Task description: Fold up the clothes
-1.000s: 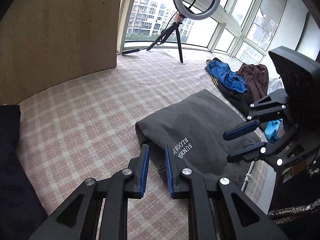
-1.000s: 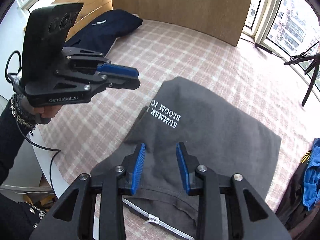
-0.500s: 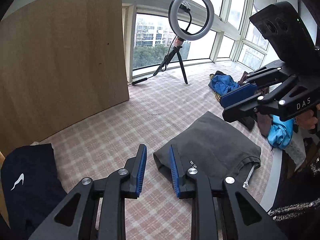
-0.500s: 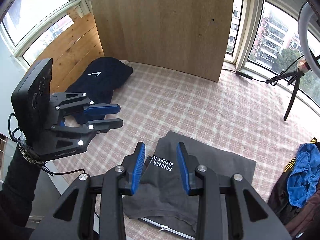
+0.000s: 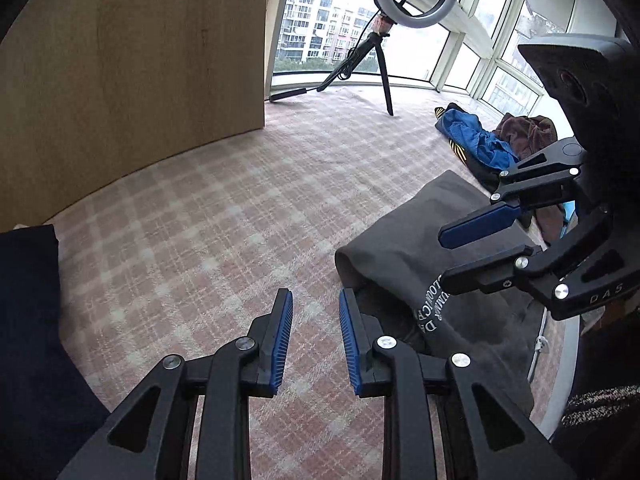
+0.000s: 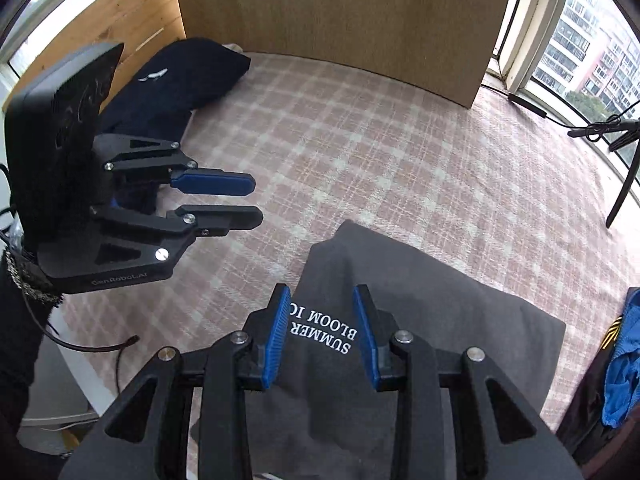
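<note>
Soft daylight from the windows (image 5: pixel 404 52), glare there — fisheye-bent edges, perhaps slight blur

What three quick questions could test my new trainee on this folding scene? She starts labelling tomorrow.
1. True or false: the left gripper is shut on the grey garment.
2. Which lies nearest the wooden board? A) the navy garment B) the blue cloth C) the grey garment
3. Fill in: the white lettering on the grey garment shows between the fingers of the ____ gripper.

Key
1. False: both grippers are open and hold nothing.
2. A
3. right
</note>
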{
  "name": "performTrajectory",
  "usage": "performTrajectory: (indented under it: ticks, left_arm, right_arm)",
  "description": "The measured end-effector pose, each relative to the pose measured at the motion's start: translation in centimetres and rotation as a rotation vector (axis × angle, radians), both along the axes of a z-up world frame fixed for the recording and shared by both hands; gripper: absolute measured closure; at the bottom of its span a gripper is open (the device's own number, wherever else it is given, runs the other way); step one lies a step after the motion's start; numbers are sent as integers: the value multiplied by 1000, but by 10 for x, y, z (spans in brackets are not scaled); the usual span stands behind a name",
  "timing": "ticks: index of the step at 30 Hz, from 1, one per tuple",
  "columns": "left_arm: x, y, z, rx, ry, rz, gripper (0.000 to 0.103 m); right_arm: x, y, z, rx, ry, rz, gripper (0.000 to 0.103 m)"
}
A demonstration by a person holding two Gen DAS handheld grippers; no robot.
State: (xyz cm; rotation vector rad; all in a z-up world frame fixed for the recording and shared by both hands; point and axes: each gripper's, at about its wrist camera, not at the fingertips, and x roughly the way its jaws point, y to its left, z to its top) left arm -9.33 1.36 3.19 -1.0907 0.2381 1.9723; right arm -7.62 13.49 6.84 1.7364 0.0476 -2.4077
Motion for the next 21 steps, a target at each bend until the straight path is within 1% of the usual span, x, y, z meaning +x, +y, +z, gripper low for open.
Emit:
performTrajectory:
  ticks: [2,6,11,14,17,21]
  left_arm:
    - [-3,2,-8,2,-11,-10,80]
    - [-6,6,-21,0,-29,-36,80]
    - [-7,13,-30,10,-53,-78,80]
    - [-5,18,-33,-3,-50,-112,80]
    - [-5,21,-36,0,-64,-134,80]
    - [-1,30,-34,10,-63,-171,80]
  right_arm:
    - [-4,0,-10,26,-13,6,71]
    - [-11,-4,-17,28,-37,23,71]
    - [-16,-7,-24,82,-51,17,69]
    - [-20,-9,-28,114,-60,13,70]
    - [-23,-12,-33,147,-68,8,95]
    - [-16,8,-16,50,-40,-55,96]
